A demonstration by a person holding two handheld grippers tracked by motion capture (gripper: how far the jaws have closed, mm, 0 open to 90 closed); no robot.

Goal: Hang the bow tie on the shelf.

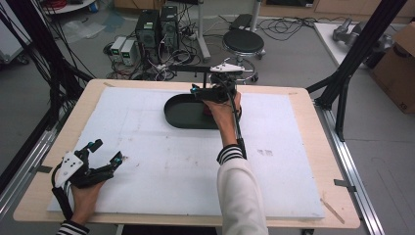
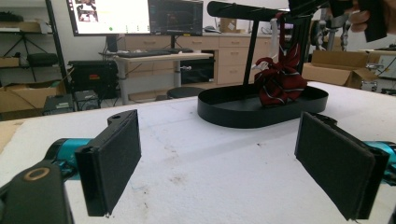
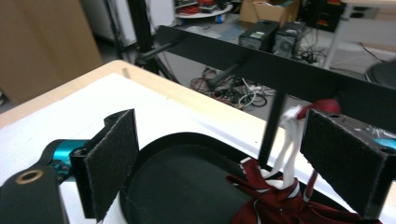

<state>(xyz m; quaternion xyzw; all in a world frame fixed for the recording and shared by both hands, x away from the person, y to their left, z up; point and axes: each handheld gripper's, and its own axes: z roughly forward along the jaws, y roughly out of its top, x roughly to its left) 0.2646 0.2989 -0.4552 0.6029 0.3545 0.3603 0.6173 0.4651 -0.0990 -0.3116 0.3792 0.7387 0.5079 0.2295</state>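
The right gripper (image 3: 219,168) is hovering over the black oval metal tray (image 1: 182,113) near the worktop's far edge, jaws standing wide apart and gripping nothing. Inside the tray, the dark red striped fabric bundle (image 2: 279,83) is hanging from the black T-shaped stand (image 2: 250,56) by its white and red loop. It looks like the hanging step is wrapping up; withdrawing cleanly comes next. The left gripper (image 1: 100,159) is resting at the near left corner, jaws wide open, empty.

A lab: computer towers (image 1: 156,27) and tangled cables (image 1: 176,61) on the floor, monitors (image 2: 135,16) on desks, cardboard boxes (image 1: 399,68), black framing around the bench (image 1: 313,161).
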